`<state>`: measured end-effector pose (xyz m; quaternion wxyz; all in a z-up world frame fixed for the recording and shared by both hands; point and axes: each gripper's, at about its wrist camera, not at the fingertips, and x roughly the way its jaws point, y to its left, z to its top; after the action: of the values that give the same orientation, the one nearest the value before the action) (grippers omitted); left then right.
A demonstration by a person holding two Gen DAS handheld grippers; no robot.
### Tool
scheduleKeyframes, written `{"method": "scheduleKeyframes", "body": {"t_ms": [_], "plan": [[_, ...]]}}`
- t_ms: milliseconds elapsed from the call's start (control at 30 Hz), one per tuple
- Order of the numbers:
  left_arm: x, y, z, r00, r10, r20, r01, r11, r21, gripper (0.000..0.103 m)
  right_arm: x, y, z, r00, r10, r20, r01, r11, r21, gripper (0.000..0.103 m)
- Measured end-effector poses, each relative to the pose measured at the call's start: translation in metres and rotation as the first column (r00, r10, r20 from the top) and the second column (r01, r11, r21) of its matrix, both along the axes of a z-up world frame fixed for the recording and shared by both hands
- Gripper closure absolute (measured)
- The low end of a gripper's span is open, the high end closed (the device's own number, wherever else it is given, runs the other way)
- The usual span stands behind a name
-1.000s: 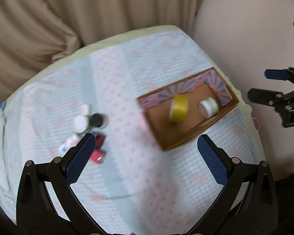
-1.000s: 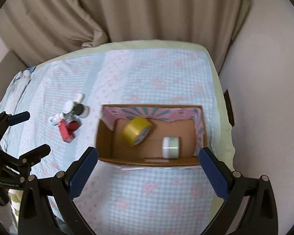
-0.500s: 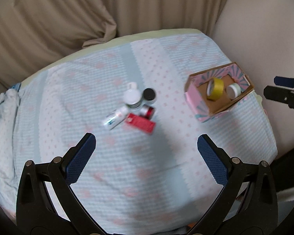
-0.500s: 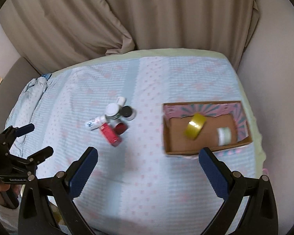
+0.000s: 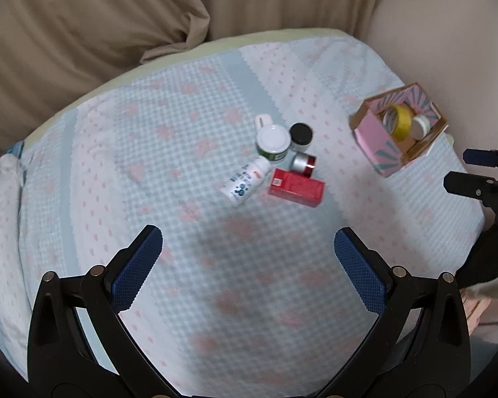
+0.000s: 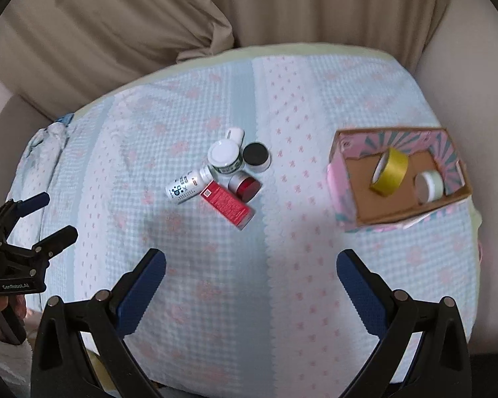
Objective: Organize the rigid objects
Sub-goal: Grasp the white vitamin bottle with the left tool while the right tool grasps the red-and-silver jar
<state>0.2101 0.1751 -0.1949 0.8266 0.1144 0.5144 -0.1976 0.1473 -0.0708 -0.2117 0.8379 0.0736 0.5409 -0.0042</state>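
A cluster of small items lies mid-bed: a red box (image 5: 296, 187) (image 6: 226, 203), a white bottle on its side (image 5: 244, 183) (image 6: 189, 186), a white-lidded jar (image 5: 272, 141) (image 6: 224, 157), a black-lidded jar (image 5: 301, 136) (image 6: 256, 157) and a red jar (image 5: 303, 164) (image 6: 244, 185). A pink cardboard box (image 5: 372, 141) (image 6: 348, 179) at the right holds a yellow tape roll (image 5: 397, 122) (image 6: 389, 171) and a pale green tape roll (image 5: 421, 124) (image 6: 429, 186). My left gripper (image 5: 248, 260) and right gripper (image 6: 251, 280) are open and empty, above the bed's near side.
The bed (image 5: 182, 152) has a light blue and pink patterned cover. Beige curtains (image 5: 99, 26) hang behind it and a wall (image 5: 448, 26) stands at the right. A crumpled cloth (image 5: 0, 179) lies at the bed's left edge.
Both grippers pulled back and up from the pink box. The item cluster has moved to the middle of both views and the box to the right. Both stay open.
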Motion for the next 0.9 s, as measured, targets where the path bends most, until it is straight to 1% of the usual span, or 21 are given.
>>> {"method": "scheduleKeyframes", "body": {"t_ms": [100,233,367,433,533,667,700,900], "plan": [[0.025,0.001,-0.023,0.999,-0.031,-0.025,0.032,0.999,0.02,0.0,0.014,0.007,-0.017,0.999,-0.036,-0.029,0.036,0.999,0.017,0.0],[0.058,-0.007,-0.052,0.995,-0.083,-0.059,0.086,0.995,0.05,0.0,0.039,0.01,-0.042,0.991,-0.114,-0.067,0.118,0.992,0.044,0.0],[0.093,-0.025,-0.081,0.983,-0.155,-0.1,0.164,0.983,0.084,0.001,0.069,0.006,-0.066,0.972,-0.211,-0.103,0.218,0.974,0.062,0.0],[0.104,-0.035,-0.093,0.976,-0.185,-0.119,0.197,0.976,0.095,0.001,0.085,0.004,-0.078,0.961,-0.247,-0.122,0.258,0.963,0.078,0.0],[0.122,-0.05,-0.116,0.957,-0.243,-0.159,0.261,0.959,0.107,0.002,0.108,0.002,-0.098,0.942,-0.302,-0.146,0.316,0.945,0.083,0.0],[0.139,-0.07,-0.156,0.923,-0.324,-0.208,0.358,0.922,0.15,0.007,0.137,0.004,-0.13,0.917,-0.349,-0.192,0.369,0.926,0.081,0.001],[0.144,-0.075,-0.169,0.91,-0.347,-0.226,0.386,0.909,0.159,0.008,0.145,0.004,-0.14,0.91,-0.359,-0.208,0.381,0.921,0.077,0.001],[0.163,-0.091,-0.218,0.863,-0.404,-0.302,0.467,0.867,0.175,0.016,0.179,0.005,-0.19,0.877,-0.389,-0.282,0.417,0.908,0.045,0.007]]}}
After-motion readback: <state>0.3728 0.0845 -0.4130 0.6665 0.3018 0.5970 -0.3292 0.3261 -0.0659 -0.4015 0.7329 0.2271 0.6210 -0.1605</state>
